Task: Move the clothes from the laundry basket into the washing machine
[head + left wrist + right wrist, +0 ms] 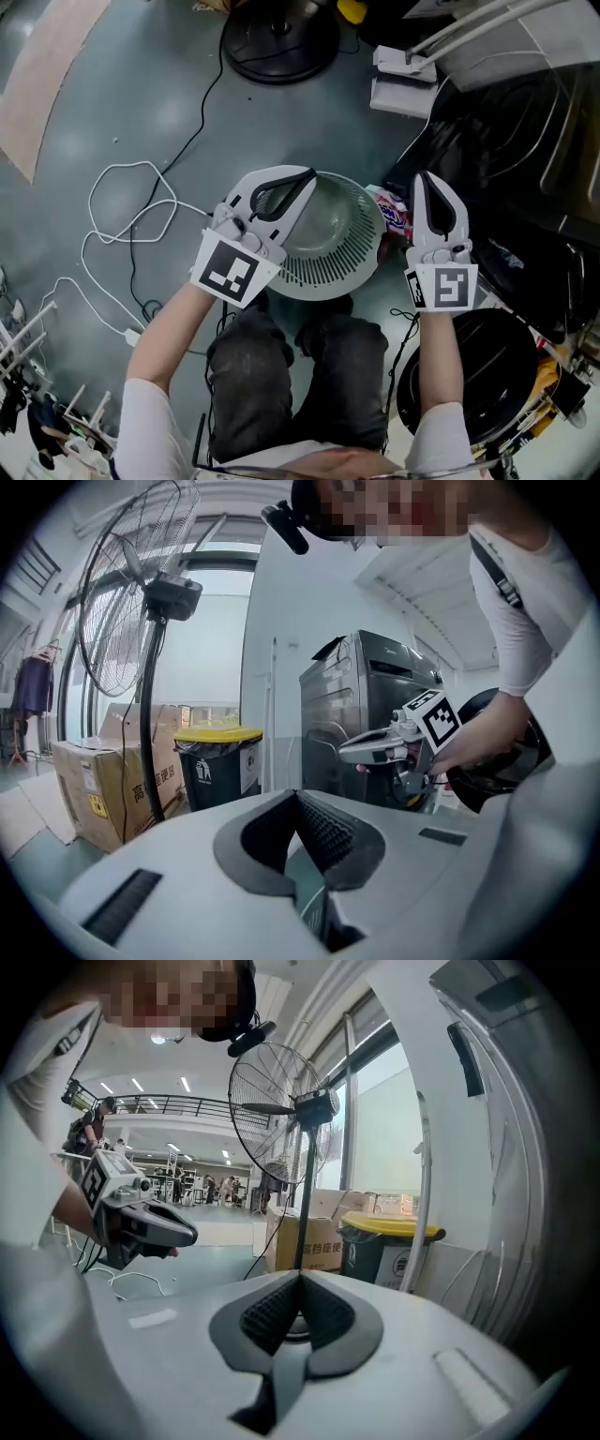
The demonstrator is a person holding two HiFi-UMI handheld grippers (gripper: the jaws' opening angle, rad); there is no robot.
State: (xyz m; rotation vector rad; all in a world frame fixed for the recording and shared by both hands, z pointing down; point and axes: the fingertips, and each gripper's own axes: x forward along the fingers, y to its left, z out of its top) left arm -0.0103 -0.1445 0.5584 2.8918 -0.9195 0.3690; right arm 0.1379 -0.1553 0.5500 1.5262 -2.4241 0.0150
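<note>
Both jaws closed, empty: left gripper [308, 173] over the laundry basket [347, 272] rim, right gripper [423, 176] just beside it.

White short sleeves [148, 417] up top, dark grey trousers [300, 375] below. A white shell in each hand: left gripper [307, 176] and right gripper [424, 180], both long and beaked, with dark ribbed pads [323, 832] lining the inside. Each wore a cube [228, 270] of black-and-white square markers at the back (the two patterns differed).
</note>
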